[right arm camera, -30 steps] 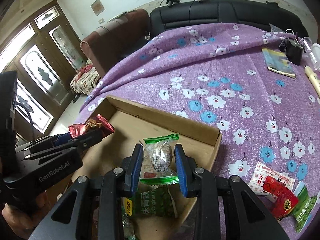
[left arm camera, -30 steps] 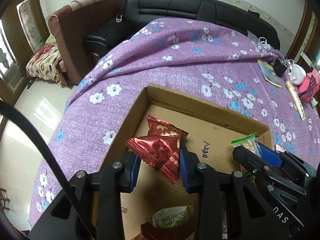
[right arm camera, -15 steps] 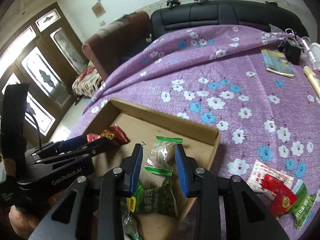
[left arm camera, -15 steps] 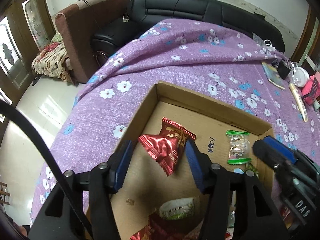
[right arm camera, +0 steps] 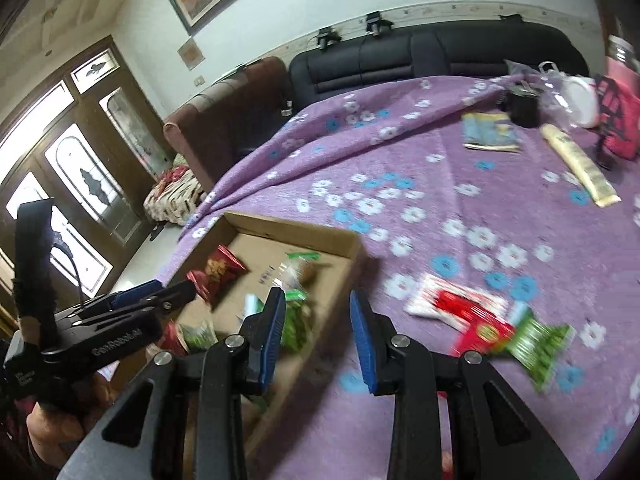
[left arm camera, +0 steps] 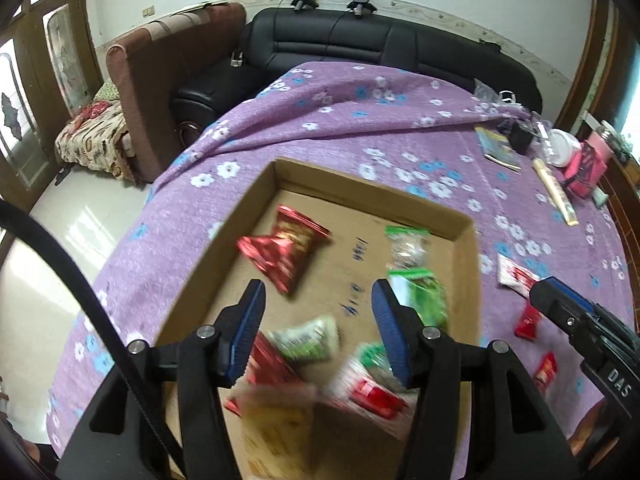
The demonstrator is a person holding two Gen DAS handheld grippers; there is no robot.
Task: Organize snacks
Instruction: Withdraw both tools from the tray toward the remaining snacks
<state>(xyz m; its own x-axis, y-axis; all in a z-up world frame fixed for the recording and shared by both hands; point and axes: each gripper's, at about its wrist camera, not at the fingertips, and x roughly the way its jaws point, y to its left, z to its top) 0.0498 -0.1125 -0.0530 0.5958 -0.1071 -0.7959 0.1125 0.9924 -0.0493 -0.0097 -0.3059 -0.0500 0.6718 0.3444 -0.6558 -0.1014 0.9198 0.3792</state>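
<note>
A shallow cardboard box (left arm camera: 372, 194) (right arm camera: 296, 227) on the purple flowered cloth holds several snack packets. A red packet (left arm camera: 286, 250) (right arm camera: 216, 272) and a clear green-ended packet (left arm camera: 406, 242) (right arm camera: 300, 266) lie loose in it. My left gripper (left arm camera: 318, 320) is open and empty above the box; it also shows in the right wrist view (right arm camera: 176, 292). My right gripper (right arm camera: 318, 330) is open and empty over the box's right wall. Red, white and green packets (right arm camera: 484, 320) lie on the cloth to the right of the box.
A booklet (right arm camera: 490, 132), a black clip (right arm camera: 524, 108), a long cream tube (right arm camera: 580, 164), a white tub (right arm camera: 580, 96) and a pink pouch (right arm camera: 620, 116) sit at the far right of the table. A black sofa (left arm camera: 360, 52) and a brown armchair (left arm camera: 168, 72) stand behind.
Both grippers opened and dropped their packets into the box, the red one on the left and the green-ended one on the right. Both then pulled back, and the right one swung right.
</note>
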